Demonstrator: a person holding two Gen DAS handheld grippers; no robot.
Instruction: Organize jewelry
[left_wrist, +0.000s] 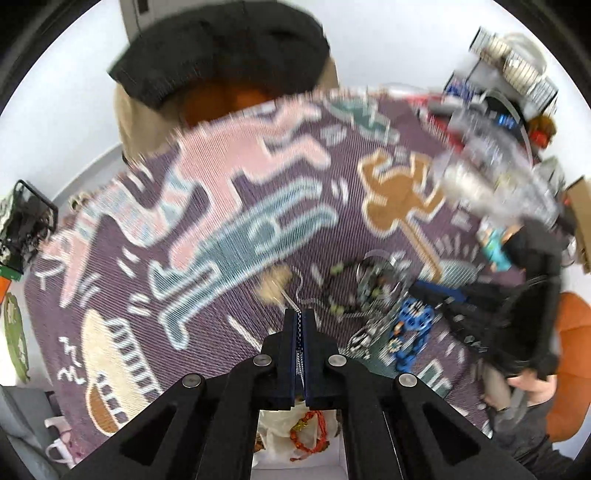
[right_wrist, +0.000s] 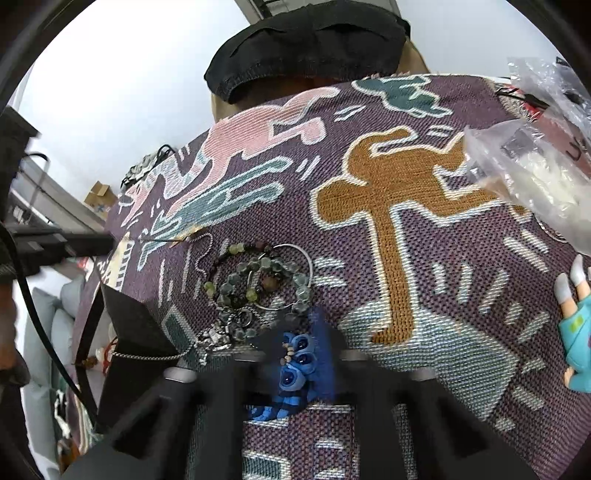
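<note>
Where the left tool (left_wrist: 300, 314) pinches a silver chain (left_wrist: 295, 301), bracelet heap (left_wrist: 369, 291) just beyond.

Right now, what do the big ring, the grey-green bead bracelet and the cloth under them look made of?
Big ring: thin silvery metal, going by its bright glint. Bead bracelet: cloudy grey-green beads, possibly stone or glass; the look leaves it open. Cloth: coarse woven textile, matte, with a visible weave and a frayed far edge.
</note>
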